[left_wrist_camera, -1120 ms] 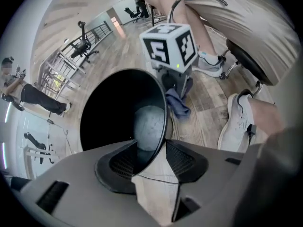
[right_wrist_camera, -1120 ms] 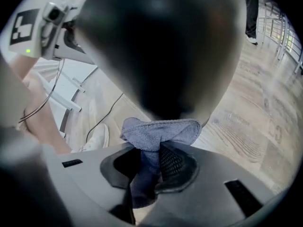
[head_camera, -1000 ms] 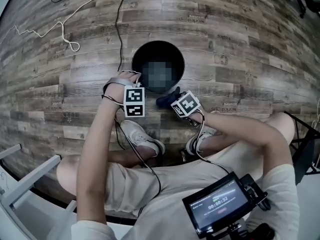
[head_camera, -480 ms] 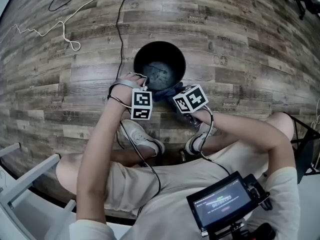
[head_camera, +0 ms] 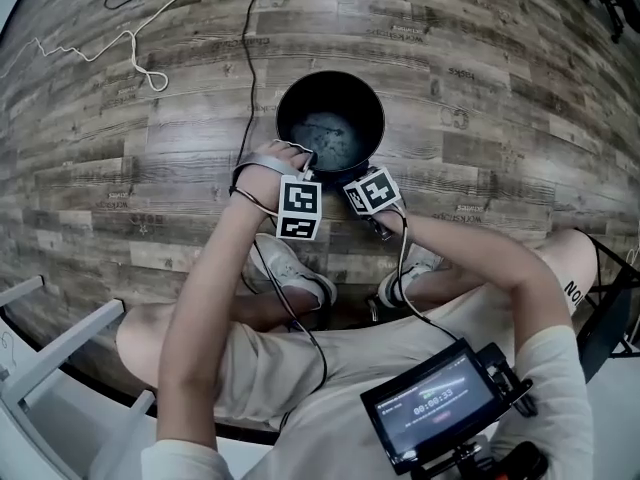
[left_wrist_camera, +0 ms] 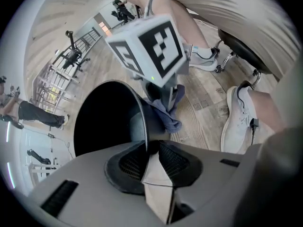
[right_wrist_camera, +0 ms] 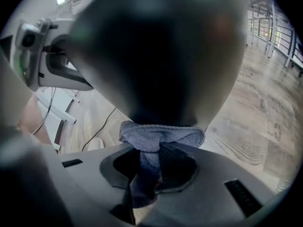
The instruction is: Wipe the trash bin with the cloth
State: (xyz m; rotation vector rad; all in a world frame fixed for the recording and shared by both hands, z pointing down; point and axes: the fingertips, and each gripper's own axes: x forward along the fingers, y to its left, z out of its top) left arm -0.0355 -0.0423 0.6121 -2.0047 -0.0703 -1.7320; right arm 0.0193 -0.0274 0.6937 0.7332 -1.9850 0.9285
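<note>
Black trash bin (head_camera: 379, 118) stands on wood floor (head_camera: 500, 88) at seated person's feet. Left gripper (left_wrist_camera: 149, 156) jaws closing over near rim, apparently to steady it. Right gripper (right_wrist_camera: 154, 163) grips grey-blue cloth (right_wrist_camera: 161, 135) against outer wall, likely mid-wipe; 2 tools share job.

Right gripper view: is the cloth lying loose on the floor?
No, the cloth is pinched between the right tongs and bunched against the trash bin and its dark outer wall.
</note>
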